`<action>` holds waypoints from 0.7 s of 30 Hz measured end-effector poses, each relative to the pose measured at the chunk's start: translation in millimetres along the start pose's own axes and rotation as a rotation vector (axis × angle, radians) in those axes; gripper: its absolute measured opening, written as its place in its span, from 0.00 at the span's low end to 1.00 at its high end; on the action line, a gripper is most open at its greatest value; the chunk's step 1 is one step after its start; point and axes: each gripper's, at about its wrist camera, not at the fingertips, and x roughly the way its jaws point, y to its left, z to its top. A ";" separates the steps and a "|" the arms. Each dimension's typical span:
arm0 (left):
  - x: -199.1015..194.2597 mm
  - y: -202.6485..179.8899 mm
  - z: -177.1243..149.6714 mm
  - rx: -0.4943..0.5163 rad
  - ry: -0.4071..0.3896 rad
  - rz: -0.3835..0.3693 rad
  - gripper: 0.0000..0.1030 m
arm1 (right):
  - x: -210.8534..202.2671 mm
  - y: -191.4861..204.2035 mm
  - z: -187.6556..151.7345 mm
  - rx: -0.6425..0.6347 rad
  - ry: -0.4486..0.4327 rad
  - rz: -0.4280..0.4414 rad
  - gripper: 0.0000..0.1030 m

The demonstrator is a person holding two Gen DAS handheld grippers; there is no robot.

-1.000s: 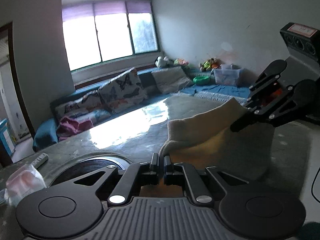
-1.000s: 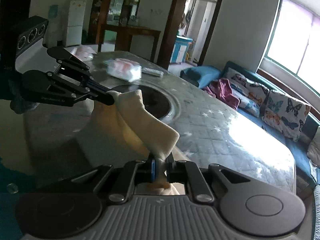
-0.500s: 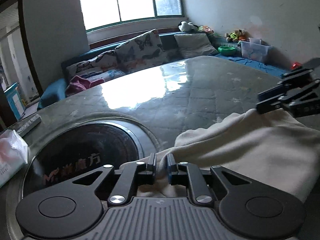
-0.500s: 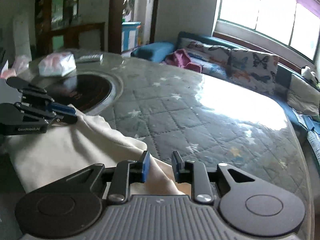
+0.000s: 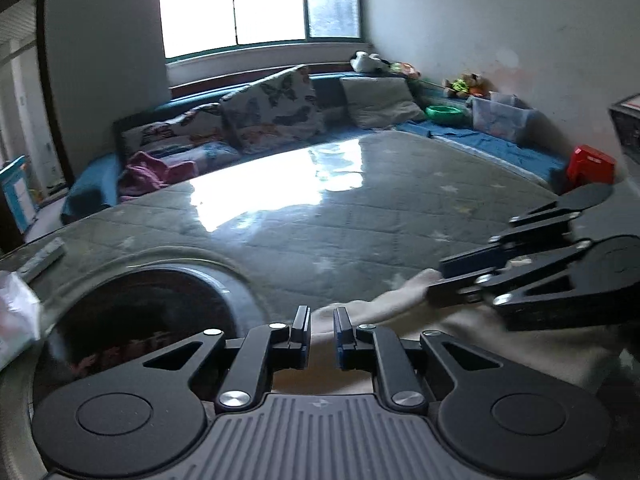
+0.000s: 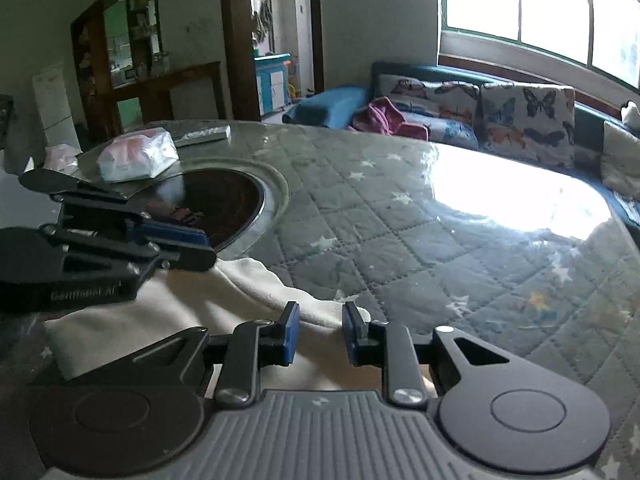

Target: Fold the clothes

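Observation:
A cream garment (image 6: 224,304) lies folded on the quilted grey table top (image 6: 420,240). It also shows in the left wrist view (image 5: 460,332). My left gripper (image 5: 322,326) is open just over the garment's far edge, nothing between its pads. My right gripper (image 6: 320,330) is open over the same edge further right, also empty. Each gripper shows in the other's view: the right one (image 5: 444,280) at the right side, the left one (image 6: 204,250) at the left side.
A round black hob (image 6: 216,204) is sunk in the table at the left of the garment. A white plastic packet (image 6: 136,158) and a remote (image 6: 204,134) lie beyond it. A sofa with butterfly cushions (image 6: 520,116) runs behind the table.
Both grippers brought the garment's lifted edge down onto the table, then opened and let go. The garment now lies flat and folded.

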 end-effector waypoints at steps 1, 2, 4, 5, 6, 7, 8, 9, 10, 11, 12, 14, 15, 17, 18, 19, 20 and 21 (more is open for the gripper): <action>5.0 -1.6 0.6 0.004 0.010 -0.005 0.13 | 3.5 1.1 -1.0 -0.005 0.009 -0.010 0.21; 10.6 -2.6 1.2 0.007 0.023 -0.010 0.13 | 7.1 2.5 -2.8 -0.021 0.018 -0.024 0.21; 21.3 -2.7 1.3 0.007 0.052 0.002 0.14 | 9.9 6.3 -3.9 -0.047 0.018 -0.037 0.22; 23.9 -2.3 0.9 0.007 0.055 0.008 0.14 | 10.5 8.4 -4.1 -0.059 0.016 -0.043 0.22; 24.6 -1.9 1.4 0.005 0.056 0.011 0.14 | 8.2 8.4 -5.3 -0.061 0.013 -0.048 0.22; 25.4 -1.6 2.6 0.001 0.060 0.015 0.14 | 2.9 6.3 -7.3 -0.055 0.009 -0.054 0.22; 25.6 -1.5 3.3 -0.002 0.064 0.017 0.14 | -2.3 4.2 -9.4 -0.049 0.006 -0.061 0.22; 25.5 -1.6 3.2 -0.001 0.066 0.020 0.15 | -7.6 2.1 -11.4 -0.043 0.002 -0.067 0.22; 25.2 -1.9 2.9 0.000 0.065 0.023 0.15 | -12.8 0.1 -13.5 -0.036 -0.002 -0.073 0.22; 25.0 -2.1 2.5 0.001 0.065 0.026 0.15 | -18.1 -2.0 -15.6 -0.030 -0.006 -0.079 0.22; 25.1 -3.0 2.3 0.002 0.065 0.029 0.15 | -23.3 -4.1 -17.6 -0.024 -0.010 -0.085 0.22; 25.7 -4.9 2.4 0.007 0.063 0.037 0.15 | -33.8 -8.3 -21.8 -0.011 -0.018 -0.097 0.22; 25.2 -6.5 2.2 0.010 0.061 0.041 0.15 | -39.0 -10.4 -23.8 -0.005 -0.022 -0.103 0.22; 24.4 -8.6 2.9 0.008 0.057 0.045 0.15 | -49.5 -14.5 -28.0 0.008 -0.030 -0.115 0.22; 23.5 -8.9 3.0 0.003 0.053 0.046 0.15 | -51.9 -16.2 -29.5 0.012 -0.031 -0.120 0.22; 22.0 -8.9 3.4 -0.005 0.048 0.050 0.15 | -51.4 -17.4 -30.6 0.015 -0.030 -0.123 0.22; 19.1 -9.9 4.1 -0.014 0.043 0.059 0.15 | -50.9 -18.6 -31.8 0.018 -0.029 -0.126 0.22; 16.1 -11.1 5.0 -0.023 0.035 0.068 0.15 | -50.4 -19.8 -32.9 0.021 -0.028 -0.130 0.22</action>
